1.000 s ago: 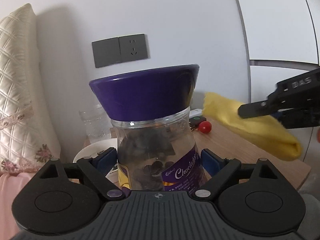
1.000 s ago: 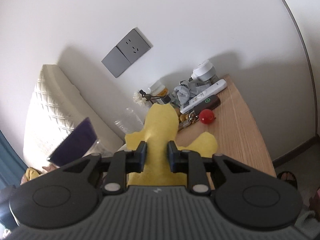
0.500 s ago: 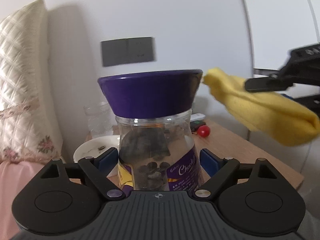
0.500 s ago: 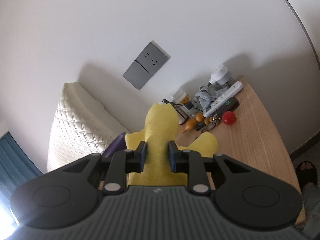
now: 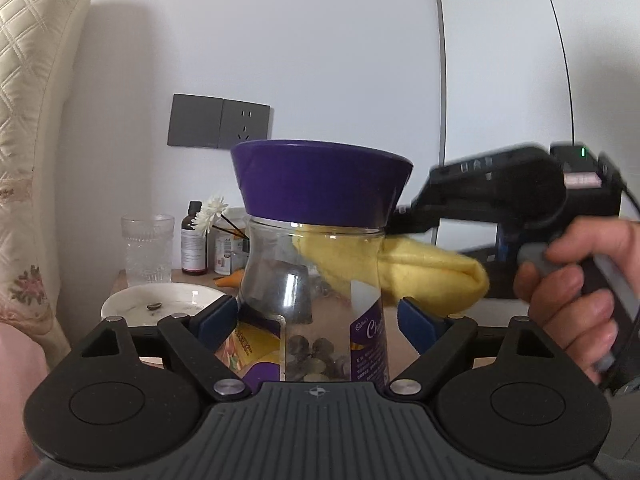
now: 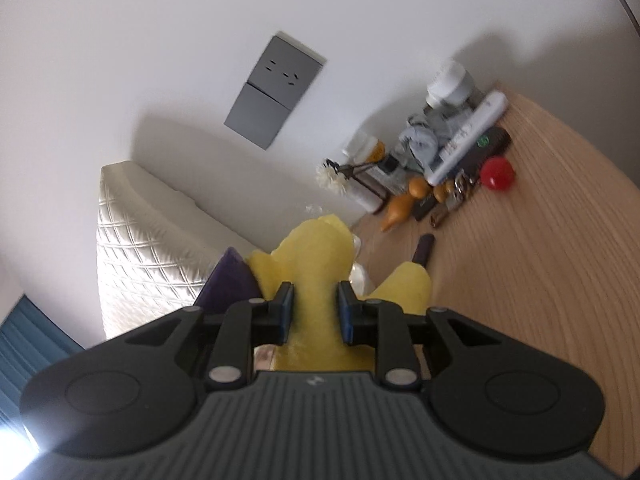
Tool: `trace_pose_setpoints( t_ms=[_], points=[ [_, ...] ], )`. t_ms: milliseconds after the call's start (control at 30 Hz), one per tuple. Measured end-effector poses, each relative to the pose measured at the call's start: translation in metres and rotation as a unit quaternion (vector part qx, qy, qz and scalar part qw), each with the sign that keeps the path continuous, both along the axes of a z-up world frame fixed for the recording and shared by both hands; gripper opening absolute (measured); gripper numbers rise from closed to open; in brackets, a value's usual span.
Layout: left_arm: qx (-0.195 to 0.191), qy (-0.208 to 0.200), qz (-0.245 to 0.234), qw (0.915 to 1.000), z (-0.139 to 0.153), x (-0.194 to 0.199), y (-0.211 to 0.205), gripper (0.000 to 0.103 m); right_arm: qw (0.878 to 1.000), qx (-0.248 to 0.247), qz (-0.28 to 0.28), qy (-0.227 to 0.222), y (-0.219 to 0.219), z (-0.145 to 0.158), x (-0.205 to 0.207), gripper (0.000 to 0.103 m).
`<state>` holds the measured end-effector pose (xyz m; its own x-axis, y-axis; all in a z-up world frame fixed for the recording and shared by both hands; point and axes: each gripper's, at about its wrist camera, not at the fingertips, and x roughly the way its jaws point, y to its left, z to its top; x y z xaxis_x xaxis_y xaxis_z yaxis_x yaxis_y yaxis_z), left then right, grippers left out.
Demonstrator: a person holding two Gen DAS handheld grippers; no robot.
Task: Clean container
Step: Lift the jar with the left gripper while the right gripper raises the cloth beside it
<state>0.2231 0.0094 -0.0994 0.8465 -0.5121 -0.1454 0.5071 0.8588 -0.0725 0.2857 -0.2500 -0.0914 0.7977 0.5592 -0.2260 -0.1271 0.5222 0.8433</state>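
A clear plastic jar (image 5: pixel 316 300) with a flared purple lid (image 5: pixel 320 184) stands upright in the near centre of the left wrist view, gripped low on its body by the left claw (image 5: pixel 316 320), whose 2 blue pads press its left and right sides. From the right, the right claw (image 6: pixel 312 312) is clamped narrowly on a folded yellow cloth (image 5: pixel 420 276), and the cloth's leading fold lies against the jar's upper wall just under the lid rim, part of it showing through the clear plastic. The step in hand appears to be the wiping of the jar's outside, just under way at the shoulder. The next move probably calls for dragging the cloth around or down the wall while the left claw keeps the jar from turning or tipping; too hard a push from the right could twist the jar in its grip. A white dish (image 5: pixel 160 300), a ribbed glass (image 5: pixel 147 248) and a brown bottle (image 5: pixel 195 240) sit on the table (image 6: pixel 540 280) to the far left; a red ball (image 6: pixel 497 174) and a white remote (image 6: pixel 468 136) lie near the wall. Whether the jar's base rests on the table cannot be told, since the gripper body hides it. The dark pieces inside the jar are too indistinct to name, and the label is cut off. The right wrist view is blurred and shows only a sliver of the purple lid.
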Motion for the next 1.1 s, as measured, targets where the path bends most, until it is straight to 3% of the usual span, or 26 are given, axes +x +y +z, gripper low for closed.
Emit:
trace_pose_setpoints(
  t_ms=[233, 400, 633, 833, 1100],
  points=[
    [0.022, -0.020, 0.014, 0.9995, 0.001, -0.002, -0.003, 0.083, 0.999, 0.023, -0.016, 0.032, -0.004, -0.028, -0.002, 0.026],
    [0.029, -0.023, 0.019, 0.9992, 0.003, -0.004, -0.003, 0.083, 0.999, 0.044, -0.001, -0.003, -0.005, -0.010, -0.003, 0.026],
    [0.029, -0.022, 0.023, 0.9991, 0.005, -0.009, -0.001, 0.083, 0.998, 0.044, -0.009, 0.043, -0.009, -0.032, -0.002, 0.026],
    [0.025, -0.020, 0.024, 0.9992, 0.007, -0.010, 0.002, 0.083, 0.999, 0.048, 0.014, 0.007, -0.006, -0.011, 0.005, 0.026],
    [0.026, -0.021, 0.021, 0.9992, 0.006, -0.016, 0.003, 0.083, 0.998, 0.049, 0.016, 0.030, -0.007, -0.023, 0.018, 0.026]
  ],
)
